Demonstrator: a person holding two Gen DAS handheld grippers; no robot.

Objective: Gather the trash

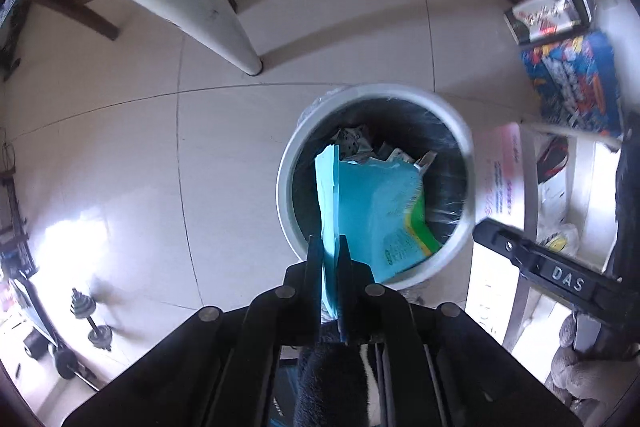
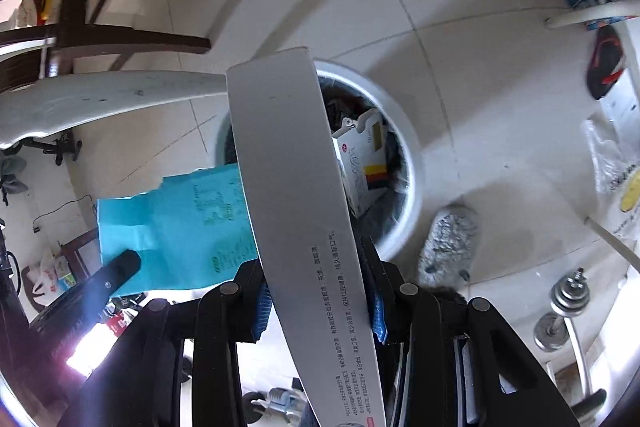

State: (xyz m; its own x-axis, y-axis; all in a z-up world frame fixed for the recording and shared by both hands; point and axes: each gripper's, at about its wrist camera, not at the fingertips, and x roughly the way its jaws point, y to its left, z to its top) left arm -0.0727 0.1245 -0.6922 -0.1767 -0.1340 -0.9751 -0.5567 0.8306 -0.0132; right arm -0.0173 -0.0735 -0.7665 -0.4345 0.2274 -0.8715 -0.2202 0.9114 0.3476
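My left gripper (image 1: 330,247) is shut on a teal plastic packet (image 1: 376,207) and holds it over the open white trash bin (image 1: 288,163), which has a black liner and several wrappers inside. The packet (image 2: 180,223) also shows at the left of the right wrist view. My right gripper (image 2: 320,301) is shut on a long grey carton (image 2: 296,195) with printed text, held above the near side of the bin (image 2: 412,163). A white carton (image 2: 360,163) lies in the bin. The right gripper's body (image 1: 552,271) shows at the right of the left wrist view.
A white chair leg (image 1: 208,7) stands on the tiled floor beyond the bin. A colourful box (image 1: 572,83) and shelves sit at the right. Dumbbells (image 1: 92,323) lie at the left. A grey slipper (image 2: 448,243) is beside the bin.
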